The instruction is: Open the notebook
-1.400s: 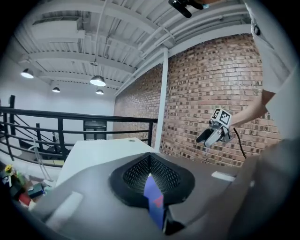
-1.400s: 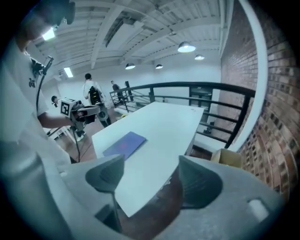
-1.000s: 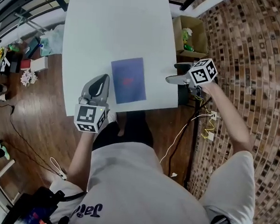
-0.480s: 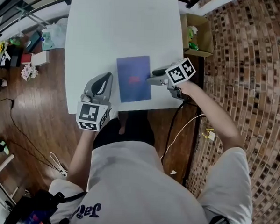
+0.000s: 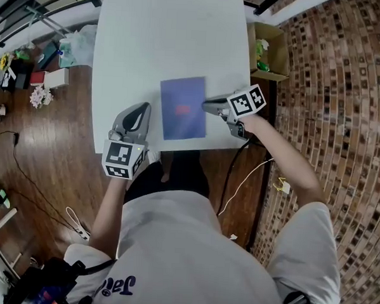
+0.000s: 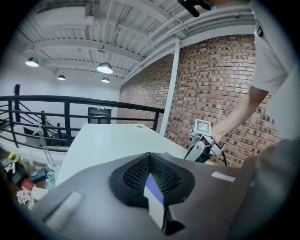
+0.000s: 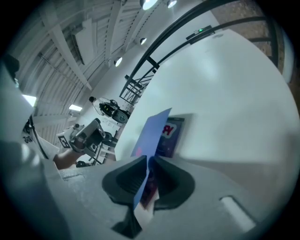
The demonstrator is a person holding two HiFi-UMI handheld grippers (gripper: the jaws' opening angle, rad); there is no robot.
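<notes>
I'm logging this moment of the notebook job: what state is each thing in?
notebook: barely open, its cover lifted at one edge.
right hand-held gripper: jaws have just been closing, now pinching the cover's edge between them.
left hand-held gripper: shut, empty, left of the notebook.
cardboard box: open on top.

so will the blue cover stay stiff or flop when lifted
Probably floppy: the cover looks sheet-thin where the right gripper, jaws just closed on its edge, pinches it. Likely light; the notebook lies flat on the smooth table, so it may slide.
</notes>
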